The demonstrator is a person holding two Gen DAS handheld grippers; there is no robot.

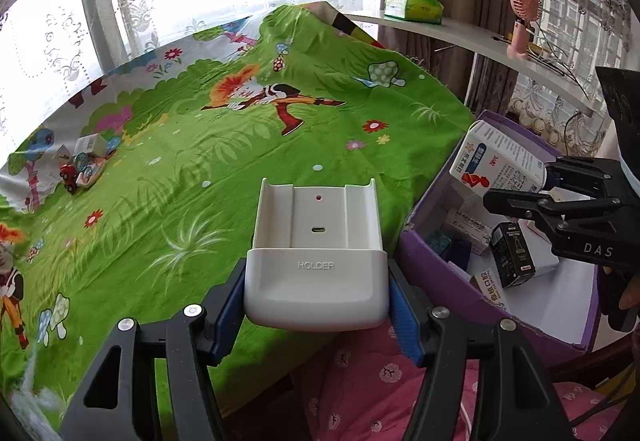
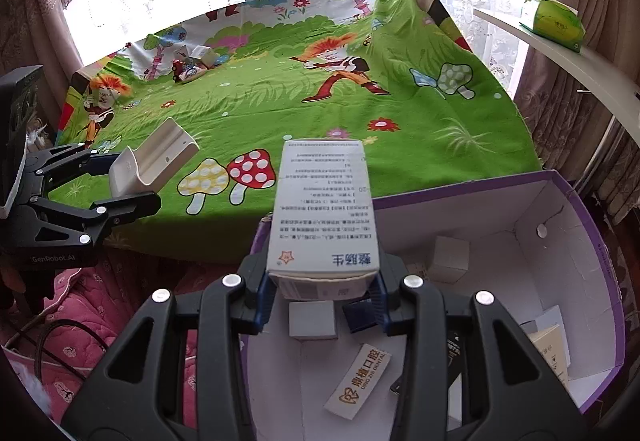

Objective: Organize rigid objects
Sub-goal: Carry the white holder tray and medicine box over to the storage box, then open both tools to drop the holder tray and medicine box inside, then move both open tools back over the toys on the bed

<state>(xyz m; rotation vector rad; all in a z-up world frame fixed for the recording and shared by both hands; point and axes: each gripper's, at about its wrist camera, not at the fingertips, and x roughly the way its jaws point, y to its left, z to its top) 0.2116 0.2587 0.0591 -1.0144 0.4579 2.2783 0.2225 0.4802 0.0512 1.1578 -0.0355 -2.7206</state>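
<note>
medicine carton (image 2: 324, 217) rides clamped in my right gripper (image 2: 322, 295) above the purple box (image 2: 600, 253), long axis pointing away toward the green cloth (image 2: 280, 109). my left gripper (image 1: 316, 315) grips a white holder (image 1: 316, 257), its open end facing away, beside the box. several packs already lie inside; a small pile (image 2: 192, 67) waits on the far cloth.

Green cloth worktop (image 2: 280, 109): bare across frame centre; small clutter (image 2: 192, 65) upper left. Purple box (image 2: 576, 201), lower right: floor crowded left, free mid-right.
</note>
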